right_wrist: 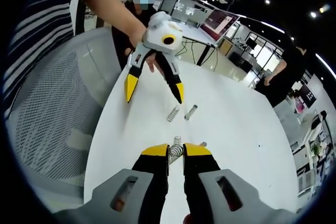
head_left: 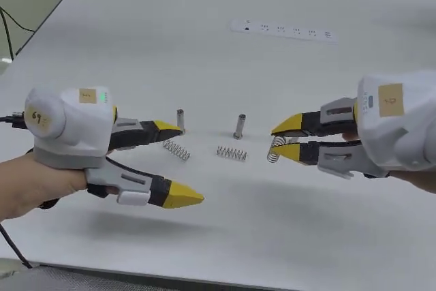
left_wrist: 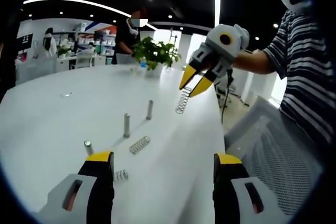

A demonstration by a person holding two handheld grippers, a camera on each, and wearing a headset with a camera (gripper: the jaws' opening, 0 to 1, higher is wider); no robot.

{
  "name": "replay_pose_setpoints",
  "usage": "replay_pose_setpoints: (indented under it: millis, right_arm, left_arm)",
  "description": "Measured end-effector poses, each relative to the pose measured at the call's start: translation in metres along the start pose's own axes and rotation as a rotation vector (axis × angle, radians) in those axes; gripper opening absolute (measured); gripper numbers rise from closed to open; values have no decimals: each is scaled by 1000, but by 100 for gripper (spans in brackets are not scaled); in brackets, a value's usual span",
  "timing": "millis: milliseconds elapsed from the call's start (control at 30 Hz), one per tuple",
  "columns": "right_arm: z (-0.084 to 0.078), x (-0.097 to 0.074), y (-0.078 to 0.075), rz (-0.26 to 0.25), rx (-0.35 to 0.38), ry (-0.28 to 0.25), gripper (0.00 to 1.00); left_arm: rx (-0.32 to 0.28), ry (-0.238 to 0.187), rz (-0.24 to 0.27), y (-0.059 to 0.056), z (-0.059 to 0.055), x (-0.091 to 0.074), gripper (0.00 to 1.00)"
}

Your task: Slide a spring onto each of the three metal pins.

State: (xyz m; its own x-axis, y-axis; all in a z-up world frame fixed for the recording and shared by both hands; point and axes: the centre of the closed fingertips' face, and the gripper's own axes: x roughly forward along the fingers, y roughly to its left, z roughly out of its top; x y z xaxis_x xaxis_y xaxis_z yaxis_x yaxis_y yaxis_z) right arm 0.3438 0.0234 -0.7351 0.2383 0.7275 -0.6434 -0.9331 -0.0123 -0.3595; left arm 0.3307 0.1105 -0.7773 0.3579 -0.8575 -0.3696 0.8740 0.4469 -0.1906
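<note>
My right gripper (head_left: 277,141) is shut on one end of a spring (head_left: 274,150), which hangs from its yellow tips above the white table (head_left: 225,236). That held spring (right_wrist: 177,148) stands between its jaws in the right gripper view, and as a held spring (left_wrist: 182,100) in the left gripper view. Two loose springs (head_left: 176,149) (head_left: 231,152) lie on the table. Behind them stand two metal pins (head_left: 180,119) (head_left: 240,126); three pins (left_wrist: 126,125) line up in the left gripper view. My left gripper (head_left: 184,163) hovers open beside the left spring, holding nothing.
A white power strip (head_left: 283,31) lies far back on the table. A mesh chair (right_wrist: 58,108) stands off the table's near edge. People stand in the room behind, and a potted plant (left_wrist: 155,53) sits at the far end.
</note>
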Motion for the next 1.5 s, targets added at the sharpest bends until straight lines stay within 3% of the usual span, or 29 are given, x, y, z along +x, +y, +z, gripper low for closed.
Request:
replay_pose_setpoints:
  millis: [300, 533, 833, 1200, 1500]
  right_arm:
    - [-8, -3, -8, -27, 19, 10, 7]
    - [-17, -5, -13, -41, 29, 30, 7]
    - [-36, -10, -28, -70, 76, 55, 7]
    - [-61, -17, -44, -104, 130, 92, 7]
    - [-70, -21, -64, -145, 161, 100, 7]
  left_arm:
    - [-25, -35, 89, 19, 0, -15, 98]
    - [-42, -45, 134, 31, -4, -27, 98]
    - [-51, -36, 143, 31, -10, -30, 98]
    - [-56, -41, 156, 35, -9, -33, 98]
    - [-57, -34, 163, 37, -10, -34, 98]
